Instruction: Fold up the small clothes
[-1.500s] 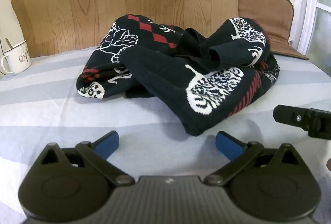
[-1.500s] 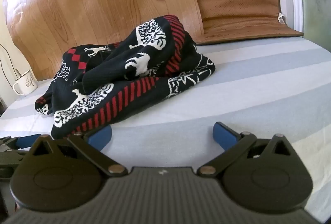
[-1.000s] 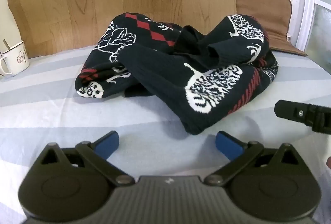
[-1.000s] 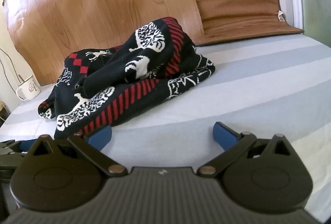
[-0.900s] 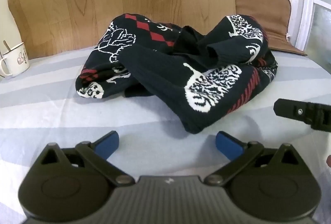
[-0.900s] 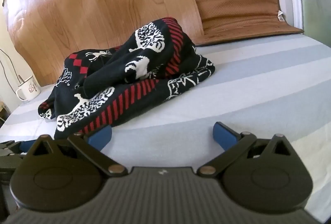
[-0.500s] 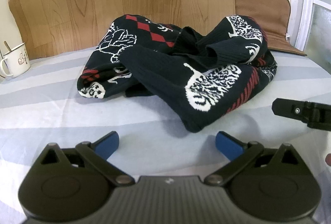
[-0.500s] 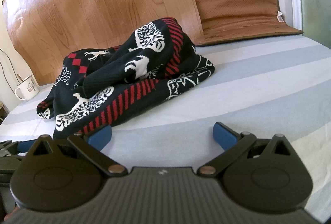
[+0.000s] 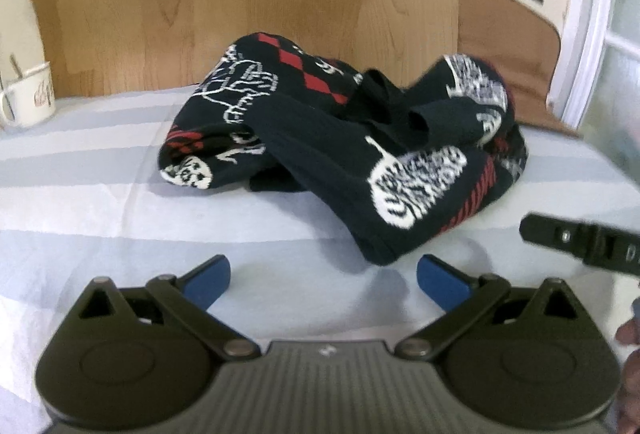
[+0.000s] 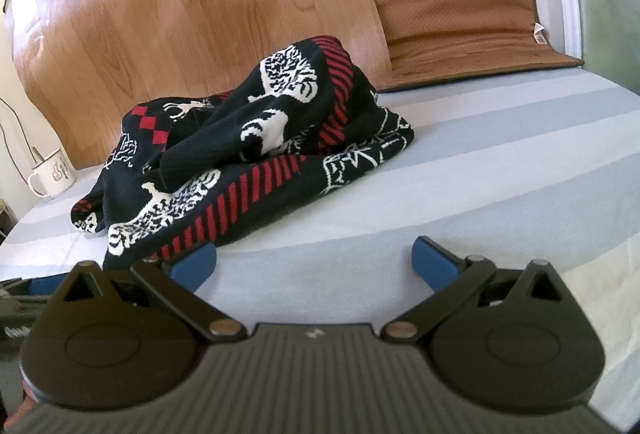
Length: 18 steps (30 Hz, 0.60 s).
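Approaching with both tools spread wide and empty: left gripper (image 9: 323, 276), right gripper (image 10: 314, 261). Sweater (image 9: 352, 157) lies bunched on the striped sheet (image 9: 100, 201), just ahead of both. Best next: pinch 2 separate edges, then lift and spread flat before any fold.

A crumpled black patterned sweater (image 9: 344, 153) fills the frame's centre; the left gripper (image 9: 323, 280) gapes wide below; a white mug (image 9: 30, 97) stands far left.
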Each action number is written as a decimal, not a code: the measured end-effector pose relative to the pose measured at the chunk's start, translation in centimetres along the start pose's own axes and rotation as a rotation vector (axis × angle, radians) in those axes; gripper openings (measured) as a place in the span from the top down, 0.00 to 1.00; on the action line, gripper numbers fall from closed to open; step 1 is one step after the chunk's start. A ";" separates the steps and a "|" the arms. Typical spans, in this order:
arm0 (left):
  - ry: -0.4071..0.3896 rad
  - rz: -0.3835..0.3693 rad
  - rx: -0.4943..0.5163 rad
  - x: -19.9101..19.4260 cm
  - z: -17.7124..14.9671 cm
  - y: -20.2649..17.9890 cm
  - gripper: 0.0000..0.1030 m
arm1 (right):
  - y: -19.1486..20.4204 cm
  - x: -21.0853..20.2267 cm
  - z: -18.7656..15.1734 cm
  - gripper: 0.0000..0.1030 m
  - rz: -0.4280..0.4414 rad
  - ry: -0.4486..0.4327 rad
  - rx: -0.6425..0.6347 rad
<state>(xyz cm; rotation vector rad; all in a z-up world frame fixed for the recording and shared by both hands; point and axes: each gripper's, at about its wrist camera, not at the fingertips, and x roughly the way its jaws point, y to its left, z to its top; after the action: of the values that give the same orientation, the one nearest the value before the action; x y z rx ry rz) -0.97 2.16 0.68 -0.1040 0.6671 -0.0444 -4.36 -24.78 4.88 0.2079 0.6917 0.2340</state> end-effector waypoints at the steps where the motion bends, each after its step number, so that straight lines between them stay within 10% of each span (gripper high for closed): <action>1: -0.007 -0.014 -0.026 -0.2 0.0 0.6 0.00 | -0.1 -0.1 0.0 0.04 0.002 -0.003 0.002; 4: -0.014 -0.046 -0.063 -0.8 0.1 2.1 0.00 | -0.1 -0.7 0.2 0.45 0.002 -0.034 -0.015; 9: -0.021 -0.111 -0.154 -1.0 0.3 4.7 0.00 | 2.6 -0.2 3.4 0.42 0.031 -0.113 -0.263; 12: -0.027 -0.120 -0.166 -1.0 0.3 4.9 0.00 | 5.4 2.0 4.2 0.16 0.045 -0.121 -0.531; 17: -0.038 -0.111 -0.181 -1.0 0.3 5.1 0.00 | 9.2 5.6 3.6 0.20 0.081 -0.104 -0.813; 18: -0.037 -0.110 -0.183 -0.9 0.3 5.1 0.00 | 9.7 6.2 3.5 0.43 0.088 -0.093 -0.836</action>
<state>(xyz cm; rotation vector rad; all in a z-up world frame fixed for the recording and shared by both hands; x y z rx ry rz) -1.48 7.32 0.92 -0.3172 0.6273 -0.0867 1.18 -14.15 6.33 -0.5477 0.4460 0.5717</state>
